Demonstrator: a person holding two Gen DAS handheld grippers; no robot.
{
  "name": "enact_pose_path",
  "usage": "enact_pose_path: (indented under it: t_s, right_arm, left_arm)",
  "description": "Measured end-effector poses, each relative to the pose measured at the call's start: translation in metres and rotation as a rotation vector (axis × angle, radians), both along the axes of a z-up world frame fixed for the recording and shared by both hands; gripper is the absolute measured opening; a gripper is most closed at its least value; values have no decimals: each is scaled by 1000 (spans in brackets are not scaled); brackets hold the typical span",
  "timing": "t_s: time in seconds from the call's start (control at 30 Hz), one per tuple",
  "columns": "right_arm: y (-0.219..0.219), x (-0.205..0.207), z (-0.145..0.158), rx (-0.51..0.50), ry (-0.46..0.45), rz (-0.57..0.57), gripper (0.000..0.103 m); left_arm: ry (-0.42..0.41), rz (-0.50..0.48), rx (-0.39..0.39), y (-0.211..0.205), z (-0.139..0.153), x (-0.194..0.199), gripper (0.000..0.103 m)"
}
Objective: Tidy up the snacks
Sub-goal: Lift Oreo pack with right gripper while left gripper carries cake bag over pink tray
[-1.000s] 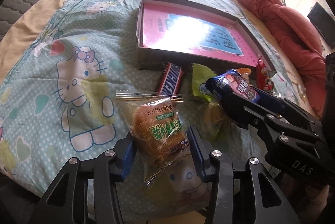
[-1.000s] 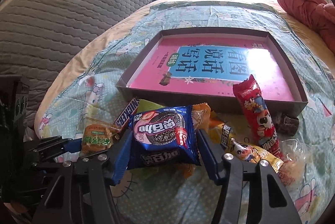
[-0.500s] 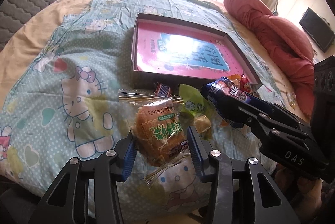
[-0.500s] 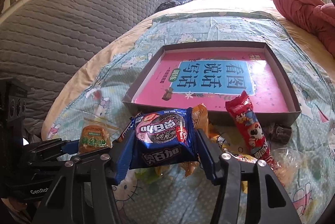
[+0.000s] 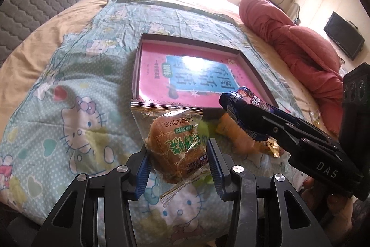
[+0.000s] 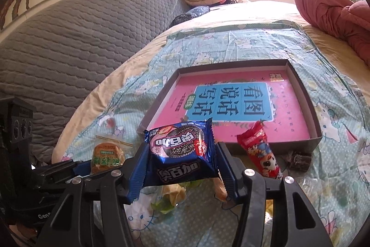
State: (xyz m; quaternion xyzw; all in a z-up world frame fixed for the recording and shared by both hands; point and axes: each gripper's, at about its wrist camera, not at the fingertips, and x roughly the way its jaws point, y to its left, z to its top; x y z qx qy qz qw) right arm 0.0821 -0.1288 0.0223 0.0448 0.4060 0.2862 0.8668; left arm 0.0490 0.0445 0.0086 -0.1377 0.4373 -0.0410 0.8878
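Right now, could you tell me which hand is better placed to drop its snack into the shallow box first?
Probably the right: its tool holds the blue cookie packet closer to the shallow dark cardboard box than the left tool holds the clear-wrapped pastry.

1. Your left gripper (image 5: 178, 161) clamps a clear-wrapped pastry (image 5: 177, 145) above the bedspread (image 5: 69, 96).
2. Your right gripper (image 5: 233, 106), at right, grips a blue cookie pack (image 5: 240, 96).
3. Beyond both lies the box (image 5: 136, 76) with its pink book (image 5: 192, 76).

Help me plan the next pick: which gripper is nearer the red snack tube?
Right. The right gripper is beside the red snack tube; the left gripper is beyond it.
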Motion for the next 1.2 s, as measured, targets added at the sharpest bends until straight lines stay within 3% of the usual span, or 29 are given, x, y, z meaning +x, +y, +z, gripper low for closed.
enact_pose_path:
  t_s: [0.53,0.73,0.9,1.2]
  right_arm:
    - [-17,27,10,17,-35,-61,57]
    - [-27,49,9,5,-35,-101,57]
    - [-43,70,5,3,-15,-155,57]
    - [-67,100,-20,-30,75,-260,57]
  left_arm:
    - [-51,1,4,-3,10,46,47]
    - [-18,3,-23,0,0,71,47]
    - [-1,-2,0,-5,-10,92,47]
    - [58,-7,-3,-10,-31,119,47]
